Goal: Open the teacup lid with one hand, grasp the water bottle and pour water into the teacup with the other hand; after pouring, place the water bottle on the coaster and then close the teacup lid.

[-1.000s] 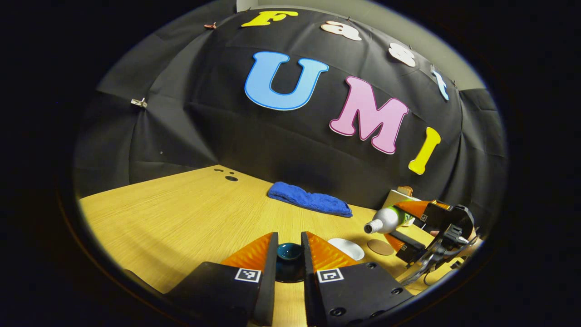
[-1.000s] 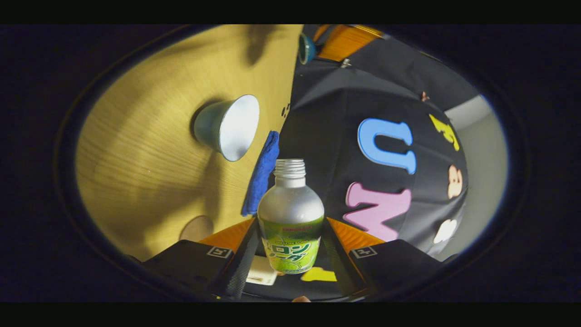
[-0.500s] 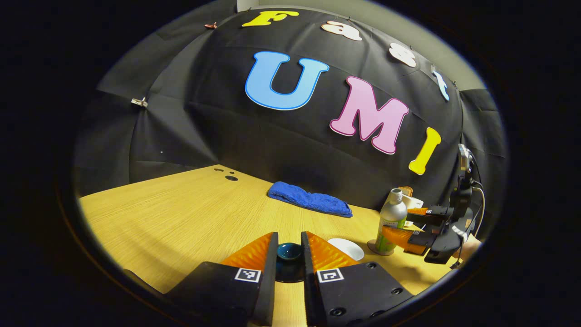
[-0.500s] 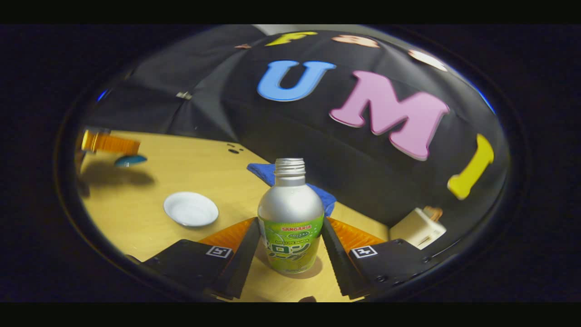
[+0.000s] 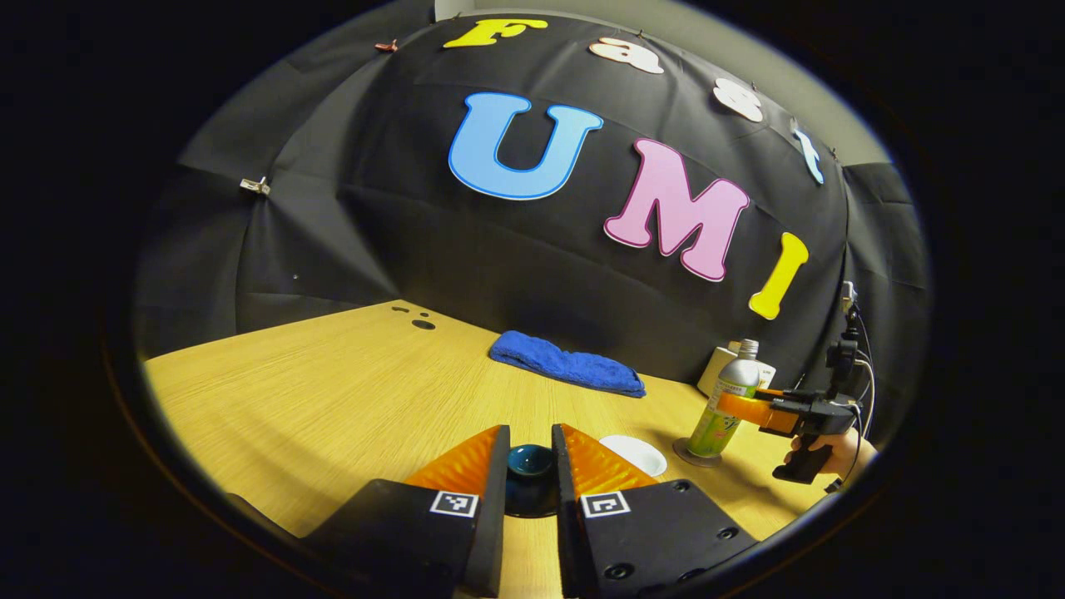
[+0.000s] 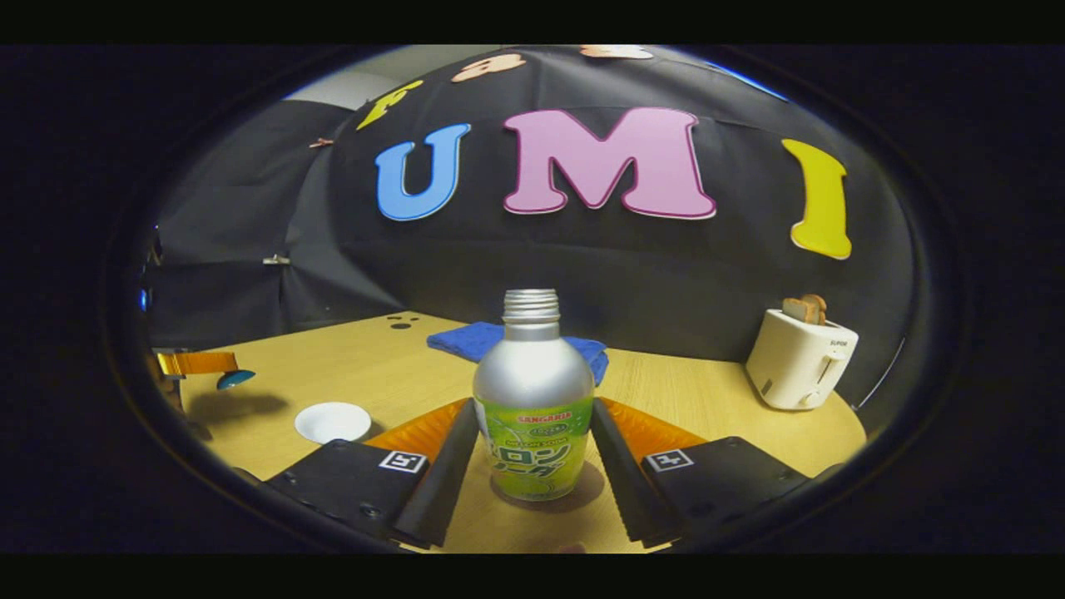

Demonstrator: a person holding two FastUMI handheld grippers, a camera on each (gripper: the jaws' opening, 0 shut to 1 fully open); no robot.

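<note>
Both fingers of my left gripper (image 5: 530, 443) are shut on the knob of the dark teal teacup lid (image 5: 531, 460), held above the table. The open white teacup (image 5: 636, 454) stands just to its right. In the right gripper view the cup (image 6: 333, 422) is at the left, with the lid (image 6: 235, 378) hanging beyond it. My right gripper (image 6: 534, 409) is shut on the silver water bottle (image 6: 532, 378) with a green label. The bottle (image 5: 725, 403) stands upright on the round brown coaster (image 5: 692, 456), uncapped. A hand (image 5: 840, 453) holds the right gripper (image 5: 753, 408).
A folded blue cloth (image 5: 566, 366) lies at the back of the wooden table (image 5: 333, 391) near the wall. A white toaster (image 6: 799, 358) with bread in it stands at the back right. Small dark holes (image 5: 423, 324) mark the far left of the table.
The bottle went from lying tilted over the cup to upright, and came down onto the coaster. The right gripper levelled out with it. My left gripper and the lid stayed still.
</note>
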